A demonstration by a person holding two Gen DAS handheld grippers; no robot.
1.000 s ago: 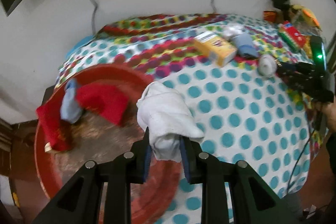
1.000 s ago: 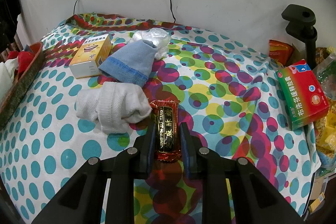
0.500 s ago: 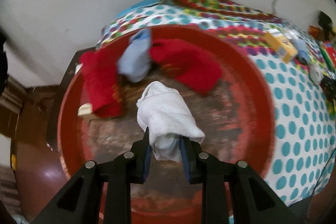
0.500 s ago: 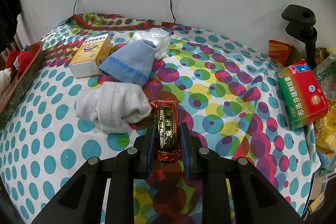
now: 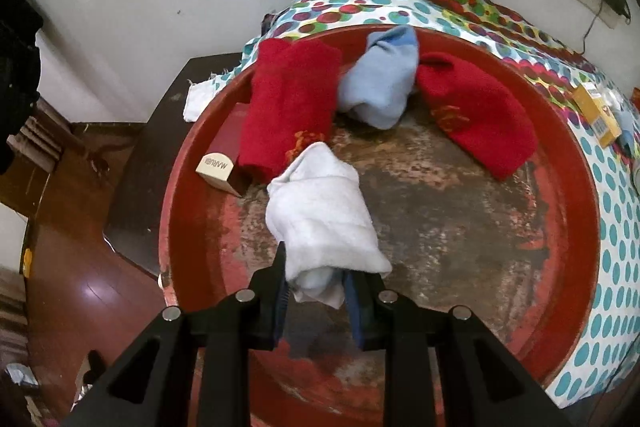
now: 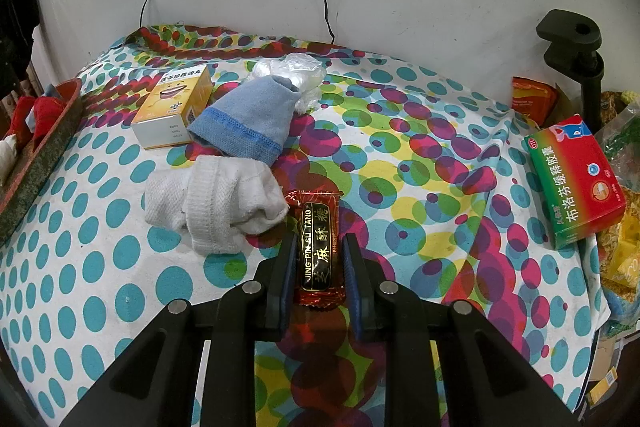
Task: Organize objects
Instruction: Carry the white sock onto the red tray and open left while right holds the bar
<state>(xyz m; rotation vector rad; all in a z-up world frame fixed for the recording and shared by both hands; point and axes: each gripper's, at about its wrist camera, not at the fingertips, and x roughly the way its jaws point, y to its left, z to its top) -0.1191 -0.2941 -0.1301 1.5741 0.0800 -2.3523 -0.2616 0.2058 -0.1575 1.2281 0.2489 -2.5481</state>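
Note:
My left gripper (image 5: pixel 316 287) is shut on a rolled white sock (image 5: pixel 322 215) and holds it over the round red tray (image 5: pixel 576 195). In the tray lie two red socks (image 5: pixel 288 107) (image 5: pixel 476 115), a light blue sock (image 5: pixel 382 79) and a small box (image 5: pixel 218 167). My right gripper (image 6: pixel 320 263) is shut on a dark red candy bar (image 6: pixel 318 251) that lies on the dotted tablecloth (image 6: pixel 420 155). Just left of the bar rests another white sock (image 6: pixel 212 203), with a blue sock (image 6: pixel 244 119) and a yellow box (image 6: pixel 174 105) behind it.
A red-and-green medicine box (image 6: pixel 576 179) lies at the right beside snack packets (image 6: pixel 534 99) and a black clamp stand (image 6: pixel 572 43). A crumpled plastic bag (image 6: pixel 292 71) sits behind the blue sock. The tray's rim (image 6: pixel 36 155) shows at the left. Dark floor (image 5: pixel 80 287) drops off beside the tray.
My left gripper has carried the white sock from the tablecloth's edge to over the red tray and rolled somewhat. The right gripper and candy bar have stayed still.

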